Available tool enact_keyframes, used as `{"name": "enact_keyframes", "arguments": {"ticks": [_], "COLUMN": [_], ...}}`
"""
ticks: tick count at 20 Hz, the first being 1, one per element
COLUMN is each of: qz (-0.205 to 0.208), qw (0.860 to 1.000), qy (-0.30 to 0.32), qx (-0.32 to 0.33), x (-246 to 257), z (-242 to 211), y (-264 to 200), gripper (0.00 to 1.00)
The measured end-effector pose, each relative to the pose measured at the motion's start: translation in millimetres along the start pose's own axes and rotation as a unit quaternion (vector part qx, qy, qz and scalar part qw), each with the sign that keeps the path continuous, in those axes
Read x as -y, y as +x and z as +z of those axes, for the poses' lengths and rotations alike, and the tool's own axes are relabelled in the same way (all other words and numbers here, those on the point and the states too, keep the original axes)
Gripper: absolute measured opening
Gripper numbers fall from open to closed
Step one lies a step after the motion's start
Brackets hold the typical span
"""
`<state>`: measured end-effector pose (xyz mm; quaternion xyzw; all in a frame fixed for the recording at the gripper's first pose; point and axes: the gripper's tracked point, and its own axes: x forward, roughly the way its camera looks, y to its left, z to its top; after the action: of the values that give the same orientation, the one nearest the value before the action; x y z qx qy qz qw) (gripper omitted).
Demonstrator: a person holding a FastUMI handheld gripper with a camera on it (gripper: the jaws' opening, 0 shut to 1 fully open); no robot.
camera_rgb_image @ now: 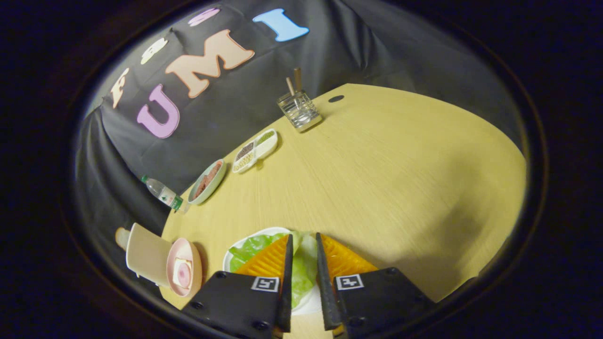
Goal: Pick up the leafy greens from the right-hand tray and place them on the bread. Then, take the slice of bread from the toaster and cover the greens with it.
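The leafy greens lie on a white tray directly under my gripper. A pale green leaf fills the narrow gap between the two fingers, and the fingers press on it from both sides. More leaf spreads beside the fingers over the tray. Just past the tray stands a pink plate holding a slice of bread with a pink round slice on top. Behind the plate is a beige toaster with a pale slice of bread sticking out of its top.
Along the wall side of the wooden table stand a water bottle, a green bowl with reddish contents, a divided dish of grains and a wire holder with sticks. A small dark hole marks the far tabletop.
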<state>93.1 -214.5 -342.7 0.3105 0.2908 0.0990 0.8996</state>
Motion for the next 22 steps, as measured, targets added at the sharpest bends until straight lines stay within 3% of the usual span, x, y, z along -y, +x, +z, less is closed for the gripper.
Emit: {"name": "enact_keyframes", "arguments": {"ticks": [5, 10, 13, 22], "qz": [0.031, 0.0, 0.015, -0.003], "qw": [0.999, 1.0, 0.999, 0.998], "qy": [0.03, 0.002, -0.004, -0.048], "qx": [-0.002, 0.017, 0.033, 0.043], "x": [-8, 1, -14, -24], "z": [-3, 2, 15, 17], "y": [6, -1, -8, -14], "gripper": [0.07, 0.07, 0.07, 0.07]}}
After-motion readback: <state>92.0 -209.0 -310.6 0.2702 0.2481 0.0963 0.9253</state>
